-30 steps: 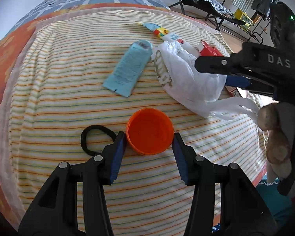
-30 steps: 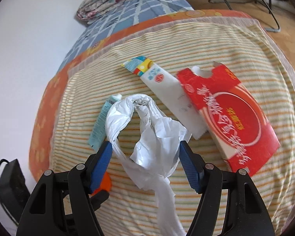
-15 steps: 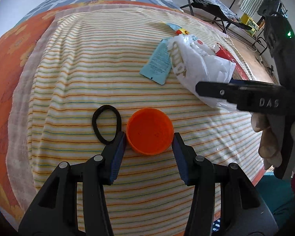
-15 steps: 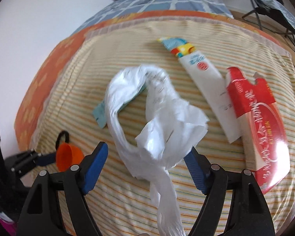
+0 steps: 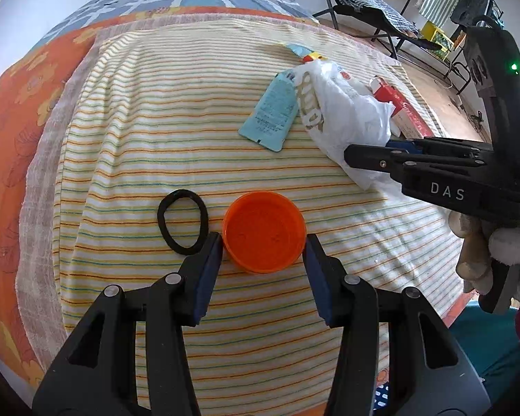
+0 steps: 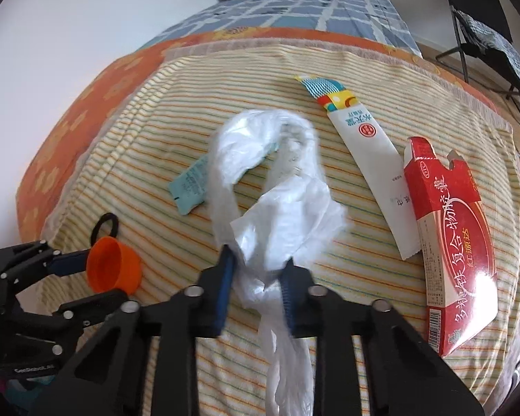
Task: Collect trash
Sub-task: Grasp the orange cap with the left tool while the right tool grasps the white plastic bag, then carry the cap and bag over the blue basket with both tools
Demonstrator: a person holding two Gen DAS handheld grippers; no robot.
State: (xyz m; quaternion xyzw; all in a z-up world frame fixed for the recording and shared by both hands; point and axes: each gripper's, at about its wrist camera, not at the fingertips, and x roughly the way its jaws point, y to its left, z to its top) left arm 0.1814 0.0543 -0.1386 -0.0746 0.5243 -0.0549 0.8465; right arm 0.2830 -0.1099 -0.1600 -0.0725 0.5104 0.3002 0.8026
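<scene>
Crinkled white plastic bag (image 6: 277,215) pinched by right gripper (image 6: 256,274), round orange cup (image 5: 264,231)

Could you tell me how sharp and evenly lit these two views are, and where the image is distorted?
Left wrist: sharp, daylit; fisheye bulges the striped blanket; dark vignette in the corners. Right wrist: the plastic bag is slightly soft and washed out, glare on the red box; edges curved alike.

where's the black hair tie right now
In the left wrist view the hair tie lies flat on the striped blanket, just left of the orange cup and beside the left gripper's left finger.
</scene>
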